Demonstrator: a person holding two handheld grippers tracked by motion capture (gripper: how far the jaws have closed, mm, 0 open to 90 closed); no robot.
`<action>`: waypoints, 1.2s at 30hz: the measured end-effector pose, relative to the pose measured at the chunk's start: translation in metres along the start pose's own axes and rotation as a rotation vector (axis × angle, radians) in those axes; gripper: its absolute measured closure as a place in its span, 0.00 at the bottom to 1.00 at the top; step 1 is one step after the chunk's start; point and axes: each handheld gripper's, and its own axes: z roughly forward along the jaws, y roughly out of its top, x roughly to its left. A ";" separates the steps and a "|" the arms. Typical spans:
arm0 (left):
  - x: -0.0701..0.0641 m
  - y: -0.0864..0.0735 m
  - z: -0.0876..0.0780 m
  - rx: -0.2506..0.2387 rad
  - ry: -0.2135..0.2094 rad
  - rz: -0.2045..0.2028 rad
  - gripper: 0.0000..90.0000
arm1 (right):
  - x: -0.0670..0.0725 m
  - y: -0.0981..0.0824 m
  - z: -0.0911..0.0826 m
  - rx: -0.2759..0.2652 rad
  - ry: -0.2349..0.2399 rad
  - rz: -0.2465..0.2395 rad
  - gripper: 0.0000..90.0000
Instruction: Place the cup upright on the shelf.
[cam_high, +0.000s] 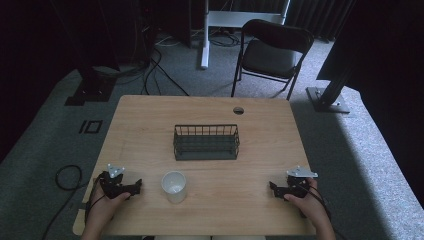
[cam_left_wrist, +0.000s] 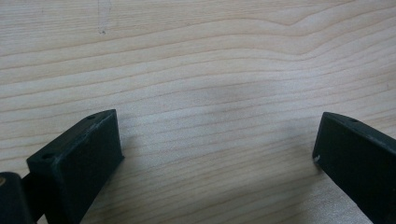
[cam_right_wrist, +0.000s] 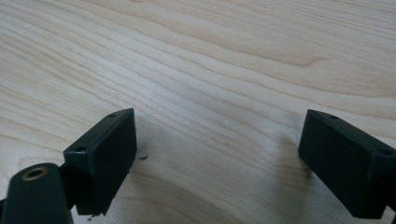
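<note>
We see our left claw (cam_high: 134, 188) and right claw (cam_high: 274, 188), both black, each with a grey three-cornered plate, blocky jaws with small screw holes, and a black cable.

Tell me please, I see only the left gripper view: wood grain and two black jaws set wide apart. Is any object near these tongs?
Observer: Yes. In the high view a white cup stands upright on the table, just to the right of the left tongs.
Operator: Is the cup touching the tongs?
Observer: No, bare wood separates them.
Operator: What else is on the table?
Observer: A dark wire basket sits in the middle, beyond the cup.
Operator: And the other tongs?
Observer: The right tongs rest near the table's right edge, jaws wide apart with nothing between them.
</note>
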 end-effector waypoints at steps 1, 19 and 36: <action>0.000 0.000 0.000 0.000 0.000 0.000 0.02 | 0.000 0.000 0.000 0.000 0.000 0.000 0.12; 0.000 0.000 0.000 0.000 0.000 0.000 0.02 | -0.002 0.000 0.000 -0.001 0.013 -0.012 0.12; 0.000 0.000 0.000 0.000 0.000 0.000 0.02 | 0.004 0.000 -0.003 -0.015 0.027 -0.009 0.12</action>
